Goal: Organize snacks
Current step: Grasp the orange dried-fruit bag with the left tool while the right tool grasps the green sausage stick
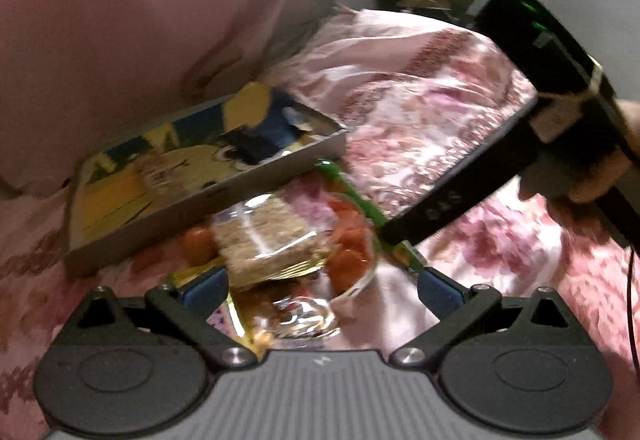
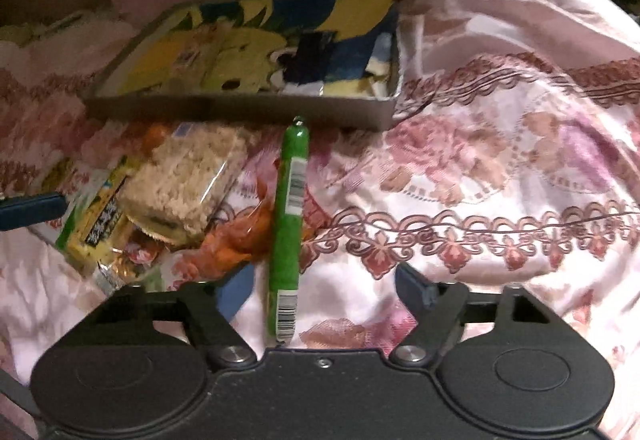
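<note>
A pile of snacks lies on a pink floral bedspread in front of a shallow tin tray [image 2: 240,111] with a yellow and blue cartoon print. A clear-wrapped rice cake bar [image 1: 268,240] [image 2: 184,179] lies on top of the pile, next to orange-wrapped pieces [image 1: 348,236] [image 2: 240,240], a yellow-green packet [image 2: 96,224] and a long green stick pack [image 2: 288,224] [image 1: 352,195]. My left gripper [image 1: 320,292] is open, its jaws either side of the rice cake bar. My right gripper [image 2: 320,288] is open around the near end of the green stick. The right gripper's body [image 1: 520,111] shows in the left wrist view.
The tray [image 1: 208,195] sits just behind the pile, with a pink pillow [image 1: 120,39] behind it. Rumpled bedspread [image 2: 500,159] stretches to the right. A blue fingertip of the left gripper [image 2: 32,211] shows at the left edge of the right wrist view.
</note>
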